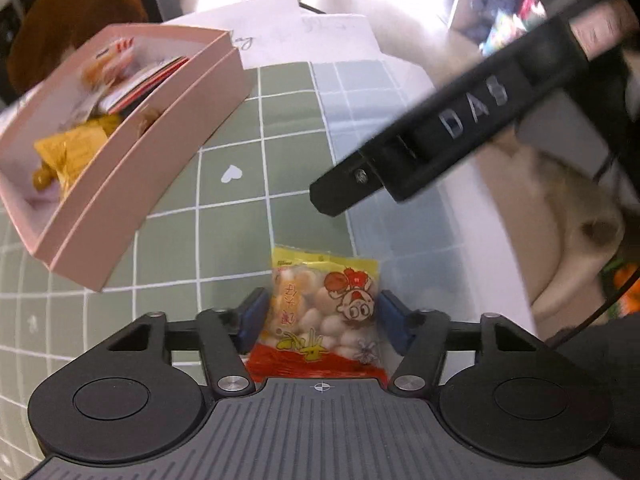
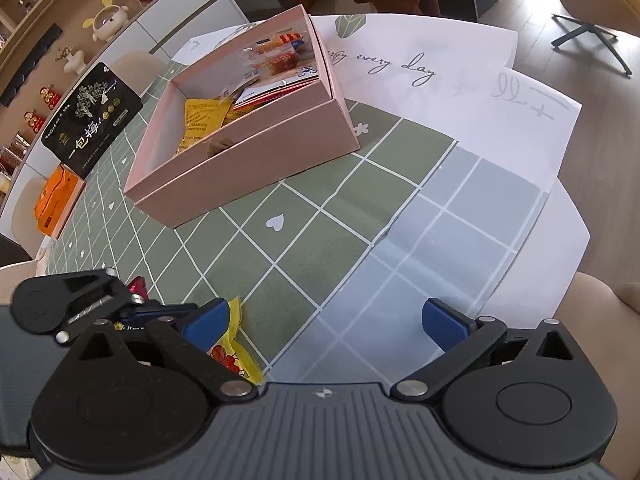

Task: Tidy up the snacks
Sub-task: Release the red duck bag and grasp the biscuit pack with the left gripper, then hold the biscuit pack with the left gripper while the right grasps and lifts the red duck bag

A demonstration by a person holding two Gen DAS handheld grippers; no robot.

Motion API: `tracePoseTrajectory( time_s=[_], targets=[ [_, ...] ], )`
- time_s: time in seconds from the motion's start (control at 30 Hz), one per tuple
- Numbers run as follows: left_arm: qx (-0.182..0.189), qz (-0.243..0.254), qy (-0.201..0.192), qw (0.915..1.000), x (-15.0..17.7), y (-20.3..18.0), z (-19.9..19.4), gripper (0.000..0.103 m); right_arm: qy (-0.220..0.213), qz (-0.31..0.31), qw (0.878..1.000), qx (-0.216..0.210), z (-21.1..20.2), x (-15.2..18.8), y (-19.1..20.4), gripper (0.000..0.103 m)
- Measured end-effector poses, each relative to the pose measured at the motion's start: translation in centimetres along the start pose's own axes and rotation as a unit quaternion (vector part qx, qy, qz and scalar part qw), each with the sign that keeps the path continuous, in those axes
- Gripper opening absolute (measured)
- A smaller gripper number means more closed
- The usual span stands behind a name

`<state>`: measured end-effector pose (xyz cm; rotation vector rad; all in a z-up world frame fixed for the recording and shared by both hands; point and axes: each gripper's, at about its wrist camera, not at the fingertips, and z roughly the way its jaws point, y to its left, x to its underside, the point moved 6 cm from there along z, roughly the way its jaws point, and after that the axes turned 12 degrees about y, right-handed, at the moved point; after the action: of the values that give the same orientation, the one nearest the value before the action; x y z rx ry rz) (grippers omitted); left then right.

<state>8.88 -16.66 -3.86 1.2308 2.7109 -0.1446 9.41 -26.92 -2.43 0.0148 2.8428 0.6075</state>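
Left gripper holds a snack packet just off the near corner of the pink box.

The blue pads press both sides of the yellow-and-red packet of pale round sweets, gripping it above the green checked mat. The pink box, on the far-left side of the mat from the packet, is open-topped and already holds several snacks, among them a yellow wrapper. The right gripper hovers on the packet's right with its fingers spread wide and nothing between them. Beyond the box's left side lie a black packet and an orange box.
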Motion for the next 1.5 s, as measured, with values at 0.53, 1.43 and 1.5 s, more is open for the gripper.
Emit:
tracePoseTrajectory(
  time_s=[0.53,1.43,1.5],
  targets=[
    [-0.051,-0.472,-0.119,0.8722,19.2,9.5,-9.2,0.055,0.035,-0.162,0.985,0.056,1.5,1.6,11.0,0.102],
    [0.008,-0.559,-0.164,0.8128,26.4,9.2,-8.3,0.055,0.059,-0.258,0.955,0.134,10.2,3.3,22.2,0.103],
    [0.010,-0.555,-0.163,0.8154,26.2,9.0,-8.2,0.055,0.064,-0.255,0.956,0.131,10.2,3.1,22.1,0.103]
  ],
)
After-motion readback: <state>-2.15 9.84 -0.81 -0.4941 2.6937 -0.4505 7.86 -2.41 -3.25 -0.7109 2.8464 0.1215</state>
